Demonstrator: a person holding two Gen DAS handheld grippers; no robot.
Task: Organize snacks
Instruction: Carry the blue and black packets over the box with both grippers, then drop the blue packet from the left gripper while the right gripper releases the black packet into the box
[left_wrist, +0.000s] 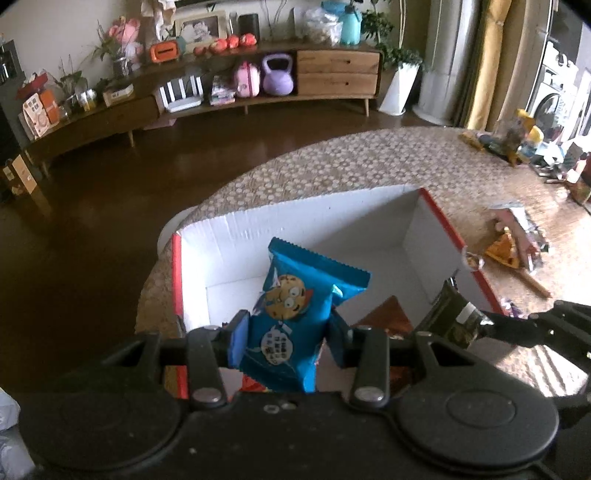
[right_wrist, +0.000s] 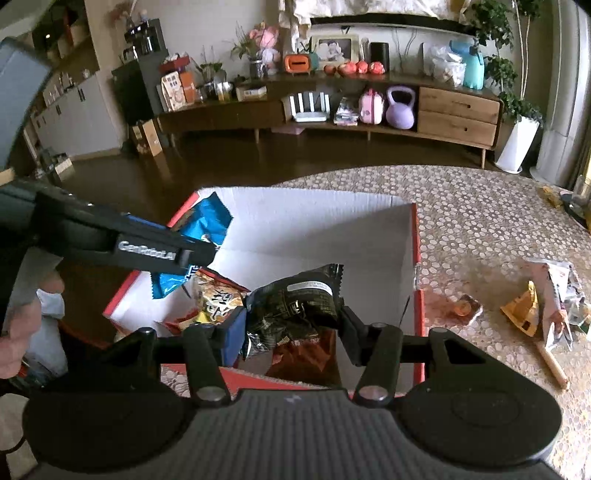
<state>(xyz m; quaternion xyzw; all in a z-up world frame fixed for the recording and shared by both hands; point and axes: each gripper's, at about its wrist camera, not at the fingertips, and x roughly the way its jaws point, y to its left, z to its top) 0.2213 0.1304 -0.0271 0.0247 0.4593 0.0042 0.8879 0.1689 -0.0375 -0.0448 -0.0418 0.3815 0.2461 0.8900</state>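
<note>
Left gripper (left_wrist: 286, 332) is clamped on a blue snack packet (left_wrist: 295, 314), its pads pressing the packet's two sides, and it holds the packet upright over the near-left part of the open box (left_wrist: 229, 236). Right gripper (right_wrist: 291, 325) grips a black snack packet (right_wrist: 295, 299) the same way, above the near side of that box, toward its right wall. From the right wrist view the left gripper reaches in over the box's left edge, with a person's hand (right_wrist: 22, 325) behind it at the frame's edge.

Inside the box, which is white within and red along its rim, lie an orange-yellow snack bag (right_wrist: 218, 299) just left of the black packet and a reddish-brown packet (right_wrist: 306, 354) beneath it.

Box and all rest on a table (right_wrist: 480, 221) with a patterned cover. To the right of the box, near its right wall, sits a small round-printed packet (right_wrist: 463, 306); farther right lies a loose pile of wrappers (right_wrist: 546, 306). Beyond the box, across the floor, stands a long wooden sideboard (right_wrist: 458, 107).
</note>
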